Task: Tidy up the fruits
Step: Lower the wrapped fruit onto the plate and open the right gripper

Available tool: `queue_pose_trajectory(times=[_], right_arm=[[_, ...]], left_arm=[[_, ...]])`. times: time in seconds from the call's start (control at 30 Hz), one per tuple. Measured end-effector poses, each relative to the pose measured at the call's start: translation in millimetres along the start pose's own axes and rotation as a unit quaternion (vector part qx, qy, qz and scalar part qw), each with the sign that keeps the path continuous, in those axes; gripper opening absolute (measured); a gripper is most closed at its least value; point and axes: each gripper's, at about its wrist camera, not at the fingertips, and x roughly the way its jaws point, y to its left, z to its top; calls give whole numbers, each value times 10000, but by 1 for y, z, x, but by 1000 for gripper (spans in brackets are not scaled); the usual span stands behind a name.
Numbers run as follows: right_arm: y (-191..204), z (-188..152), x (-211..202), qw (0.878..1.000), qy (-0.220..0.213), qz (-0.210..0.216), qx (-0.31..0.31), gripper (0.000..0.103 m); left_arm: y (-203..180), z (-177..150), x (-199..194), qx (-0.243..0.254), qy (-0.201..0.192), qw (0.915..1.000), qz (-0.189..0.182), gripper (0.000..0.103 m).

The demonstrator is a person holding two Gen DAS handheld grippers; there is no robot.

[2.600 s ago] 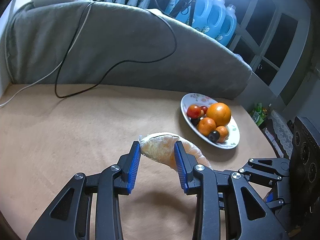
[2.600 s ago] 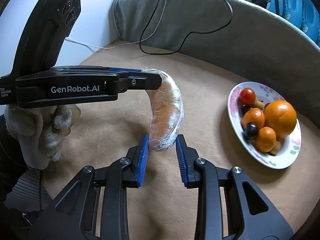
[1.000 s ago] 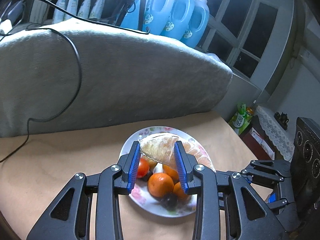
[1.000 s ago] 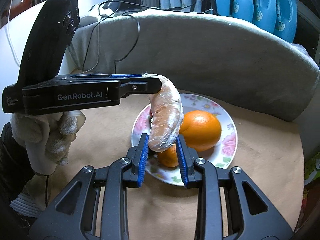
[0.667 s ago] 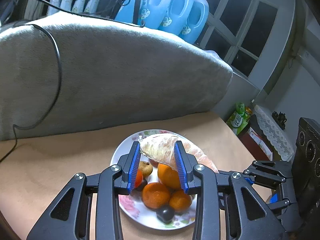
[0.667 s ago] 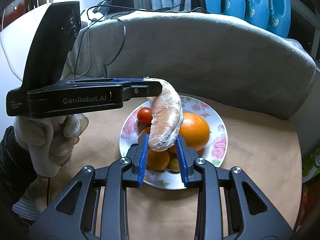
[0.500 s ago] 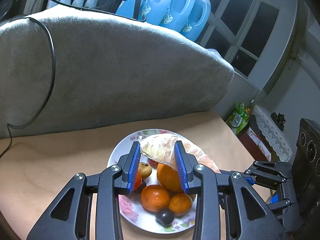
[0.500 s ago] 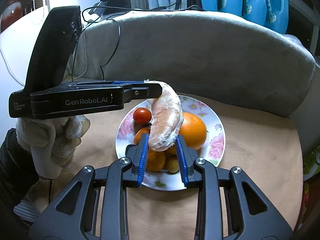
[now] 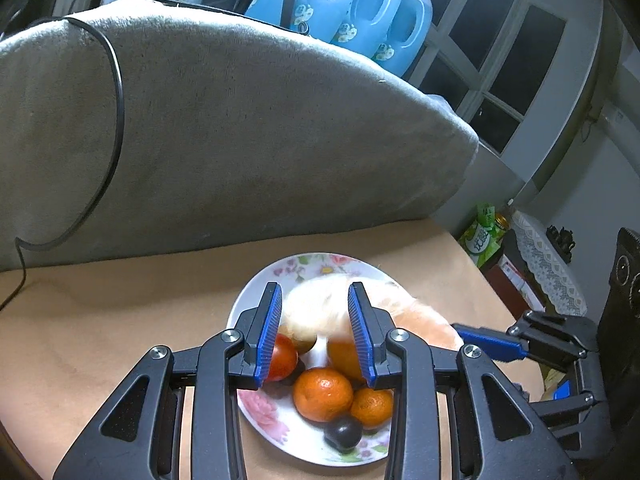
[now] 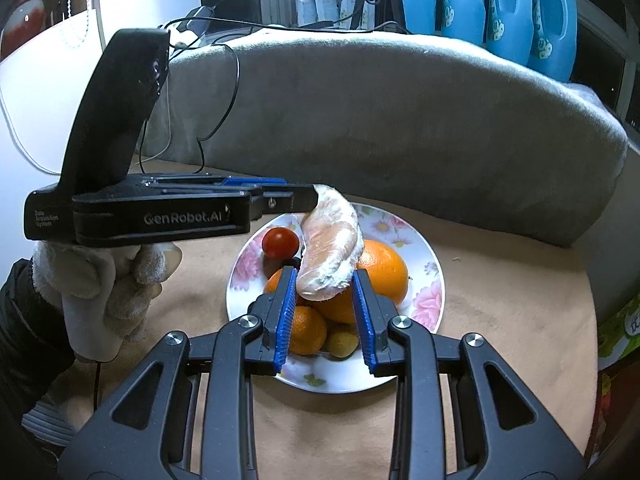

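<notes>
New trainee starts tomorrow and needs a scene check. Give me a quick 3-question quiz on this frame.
1. True or false: the wrapped fruit segment is above the floral plate.
2. In the right wrist view, which fruit on the plate lies just right of the segment? A banana, B large orange, C apple.
3. Fill in: the bottles behind the grey cushion are ___.

Key: 1 true; 2 B; 3 blue.
</notes>
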Motion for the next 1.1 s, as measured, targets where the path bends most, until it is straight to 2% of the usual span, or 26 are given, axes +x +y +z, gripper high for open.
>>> queue_pose_trajectory(times=[0.4, 0.53, 0.7, 0.9, 0.97, 1.1], right_arm=[[-1, 3, -7, 10000, -64, -57, 45, 32], [-2, 2, -12, 9998, -136, -86, 89, 53], [-6, 0, -18, 9997, -169, -100, 156, 54], [-8, -4, -22, 9994, -188, -146, 257, 72], [-9, -6, -23, 9993, -176, -147, 295, 72], [-10, -7, -24, 9991, -160, -175, 355, 72]], left_arm=[[-3, 1, -6, 86, -71, 9999, 43, 32], [-4, -1, -8, 81, -68, 9999, 54, 32], [-6, -1, -12, 107, -84, 9999, 82, 33], [-8, -3, -14, 139, -78, 9998, 145, 33], [-9, -4, -15, 167, -73, 9997, 172, 42], [-11, -8, -18, 214, -75, 9995, 229, 47]])
